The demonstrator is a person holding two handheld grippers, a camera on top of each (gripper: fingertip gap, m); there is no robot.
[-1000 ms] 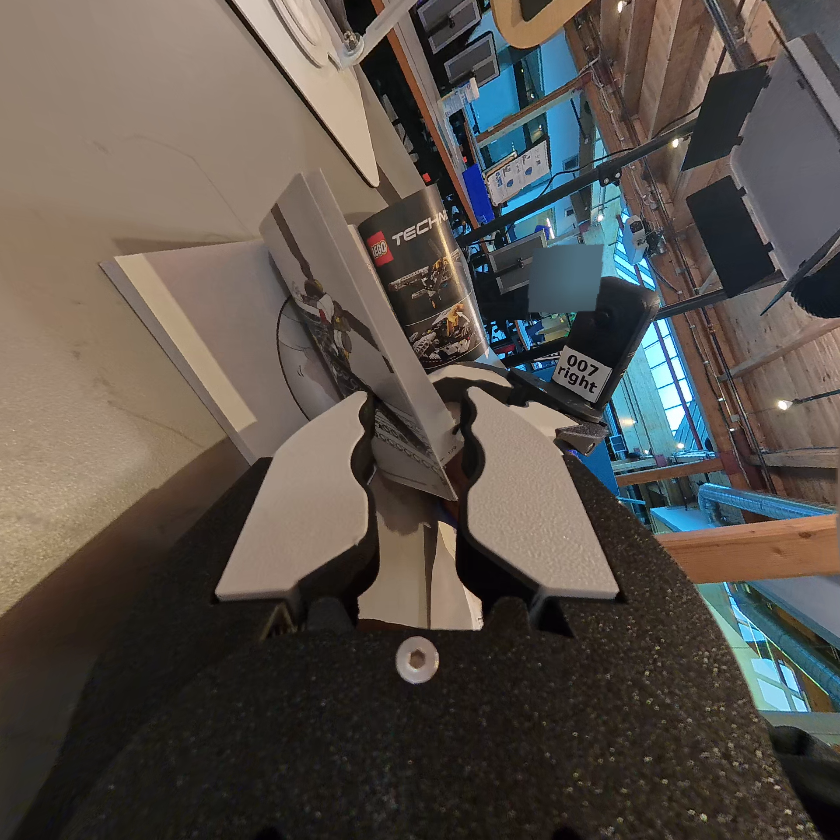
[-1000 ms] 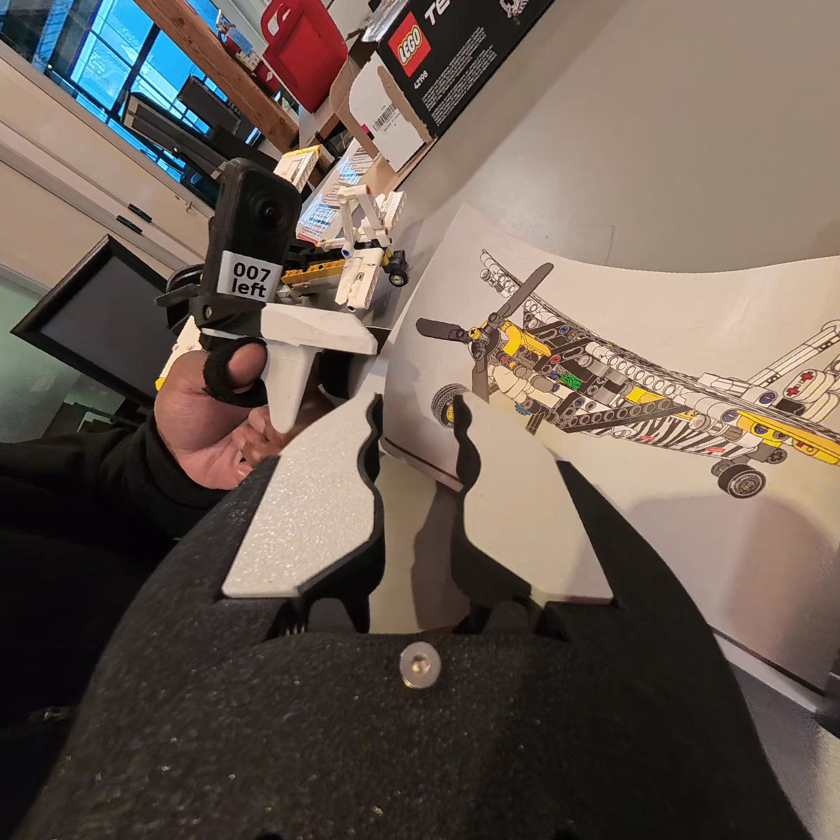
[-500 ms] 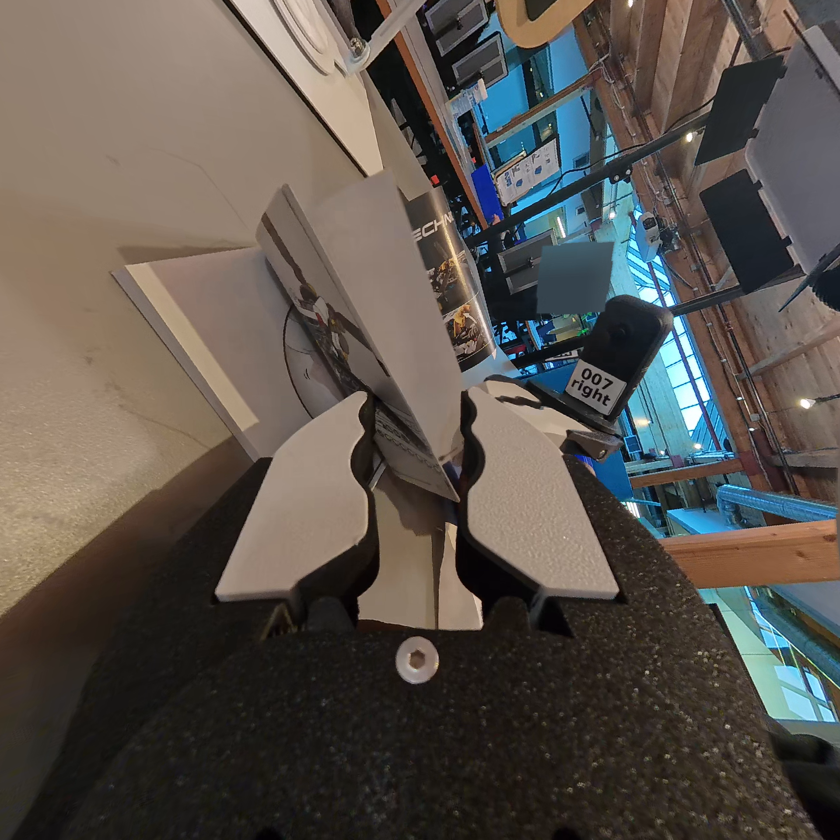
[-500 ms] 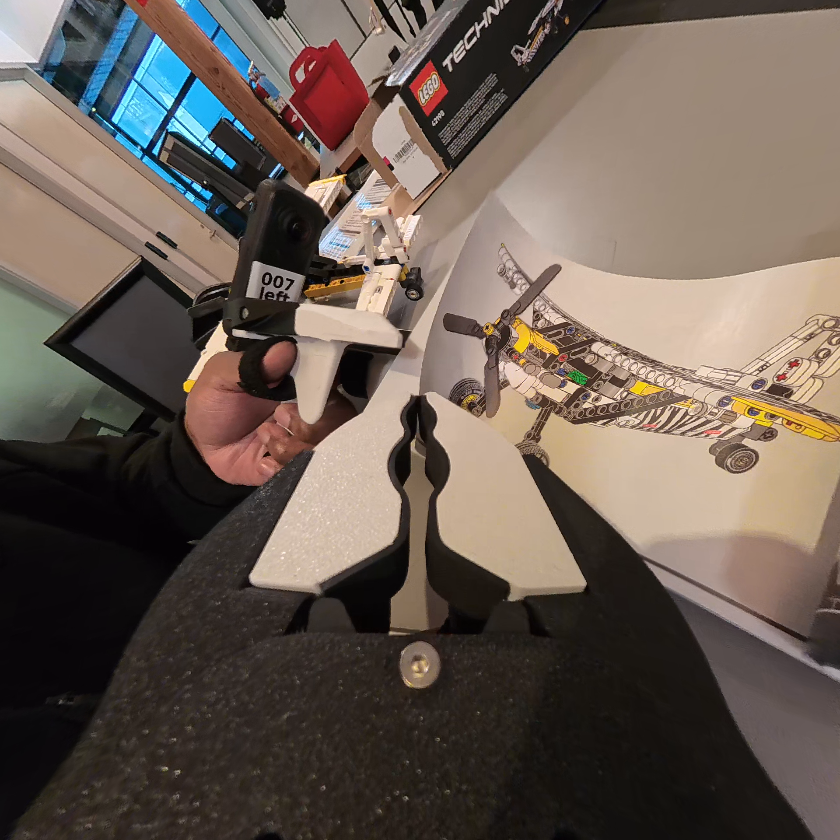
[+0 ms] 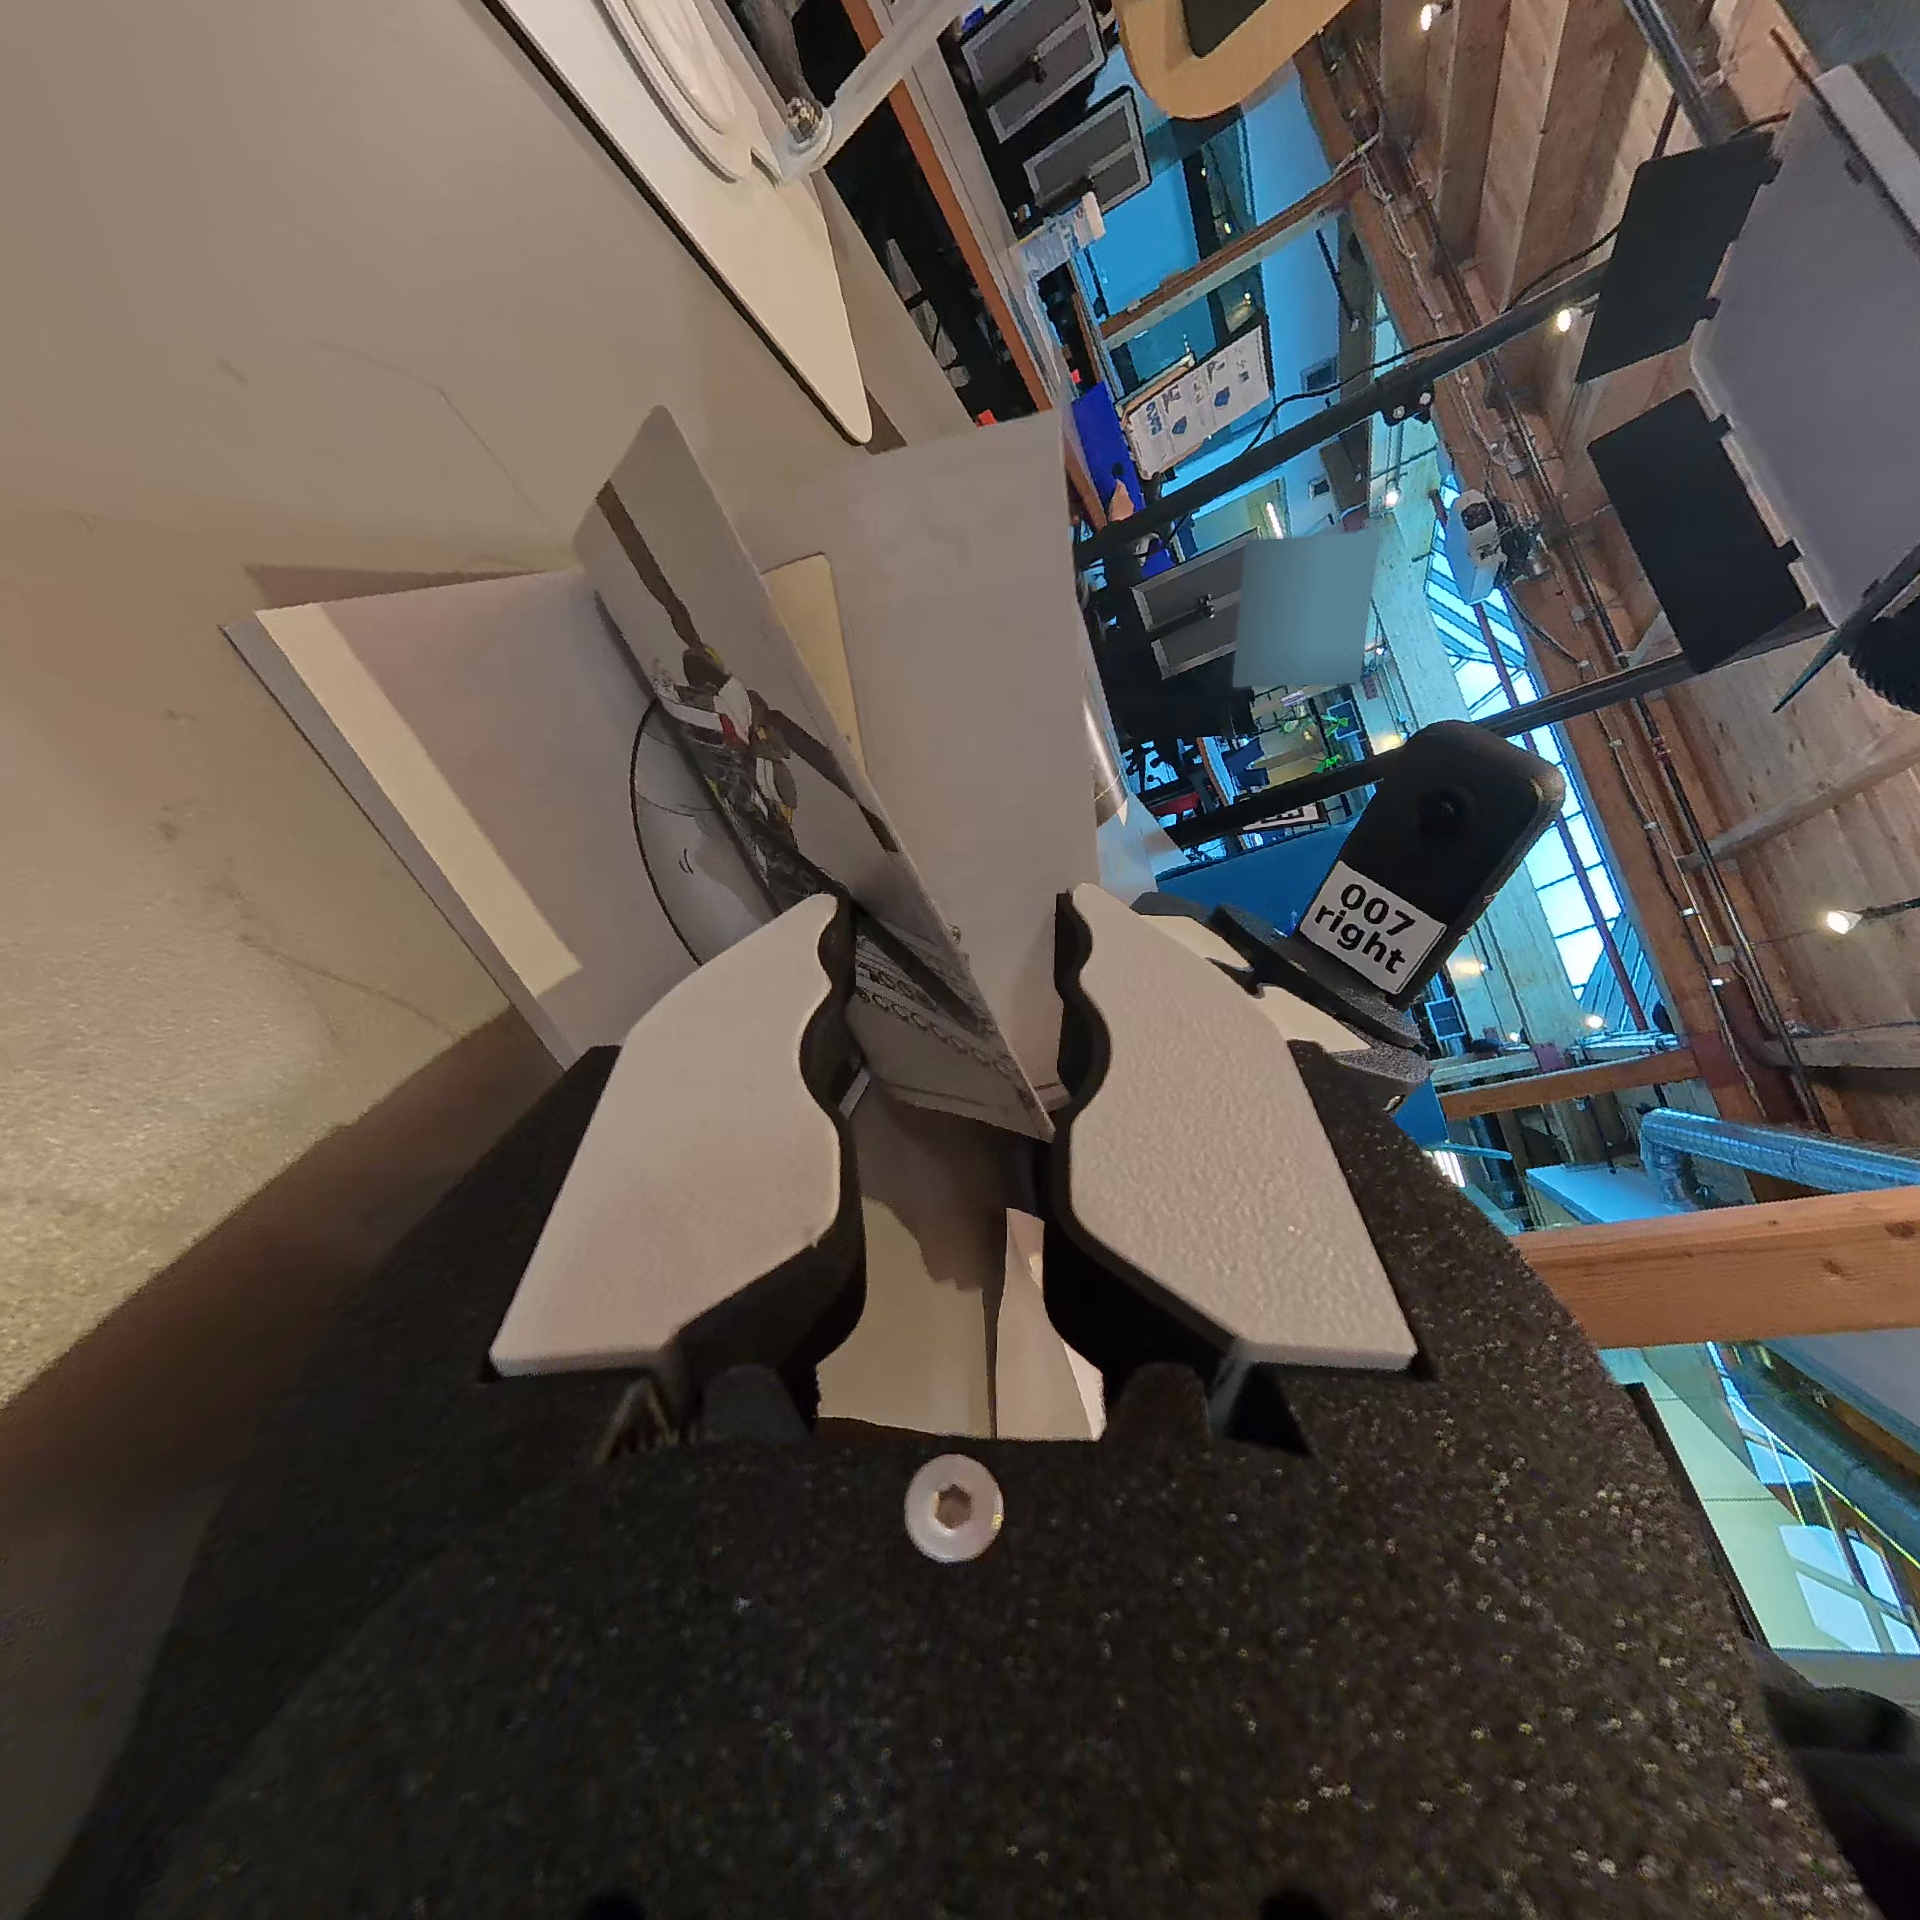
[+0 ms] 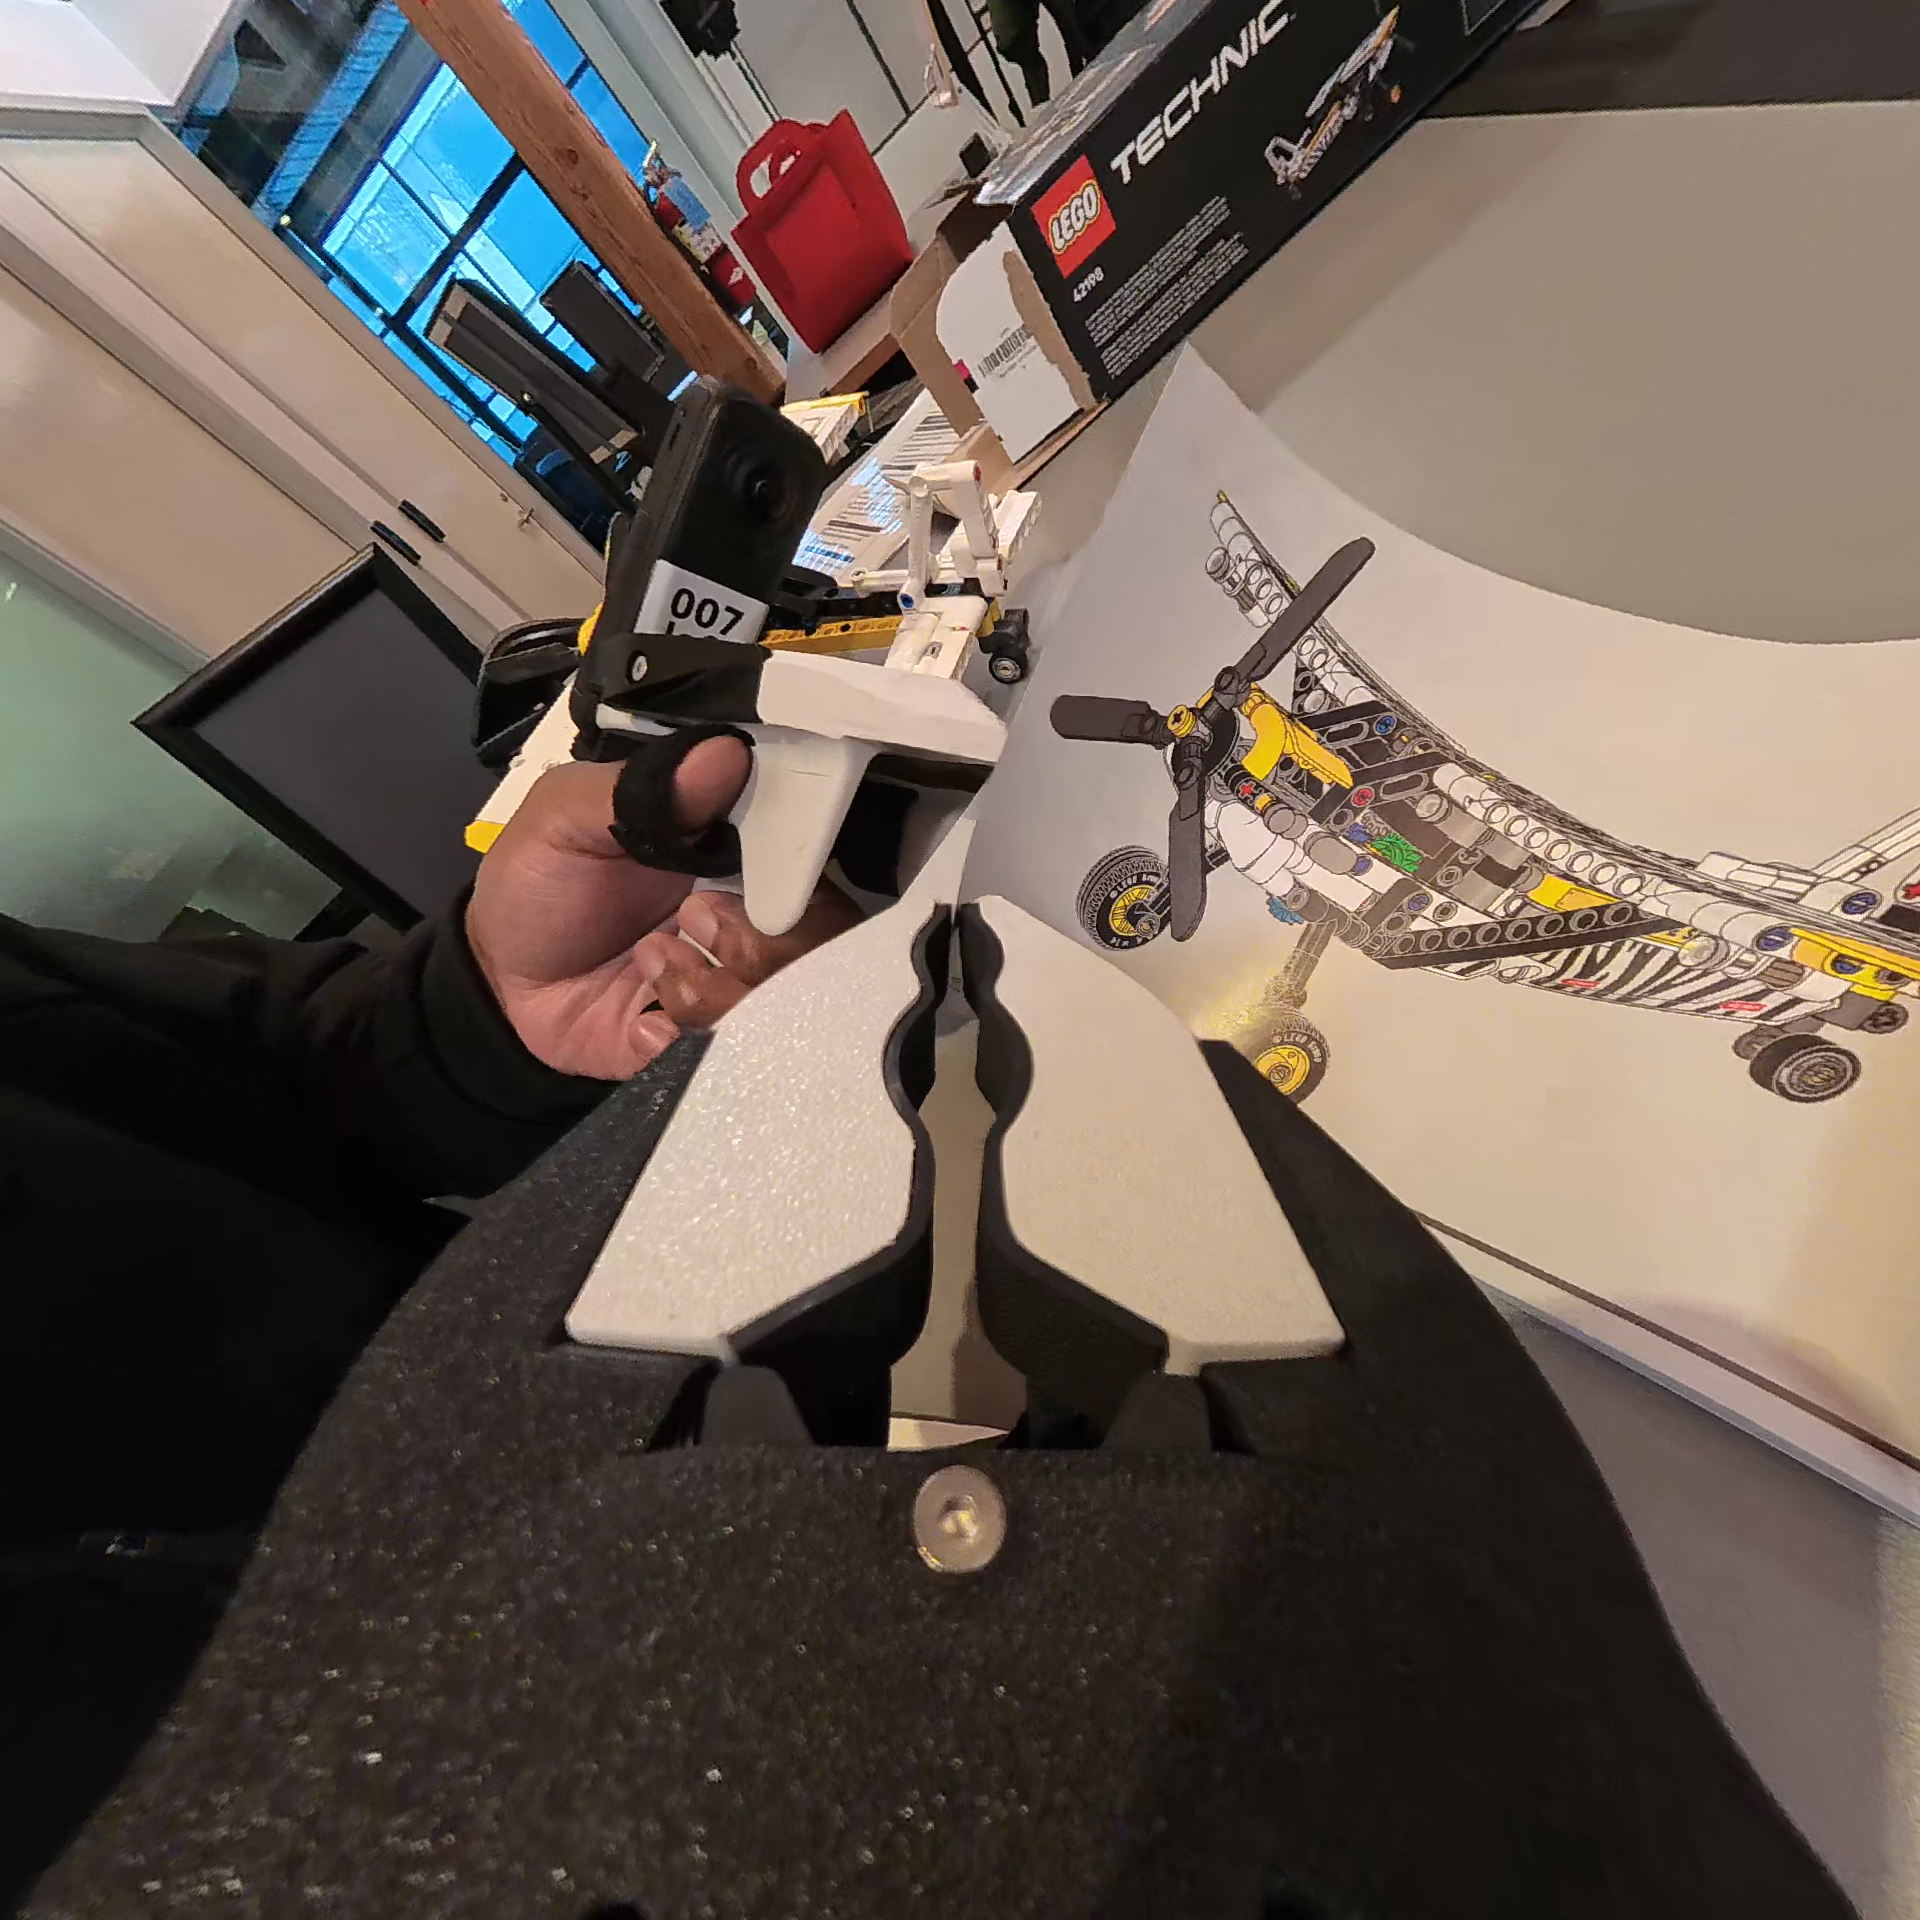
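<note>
**Left wrist view.** My left gripper [image 5: 951, 920] stands at a middling width, as it did a second ago. The leaves of an open booklet [image 5: 727, 748] lie fanned between its fingers. The leaf printed with a propeller plane slants across the gap from one finger to the other. I see no squeeze on it, so I count nothing as held here. What has changed is a pale leaf [image 5: 956, 623], which now stands upright just past my right-hand finger and covers the dark box front that showed there a second ago. Beyond it sits the black camera [image 5: 1444, 821] of my other gripper. Its fingers are hidden from this side. The booklet rests on the pale worktop [image 5: 208, 312].

**Right wrist view.** My right gripper [image 6: 954, 920] was parted a second ago. Its fingers are now drawn almost together, and the near corner of the plane page [image 6: 1455, 935] runs down into the tips. I take it to be pinched there. The page curls up off the worktop in a bow. Just beside its edge my left hand [image 6: 582, 925] carries the left gripper, whose tips are hidden behind the page. Farther back are a white and yellow brick model [image 6: 956, 613], a dark box [image 6: 1247, 187] and a red bag [image 6: 821, 229].
</note>
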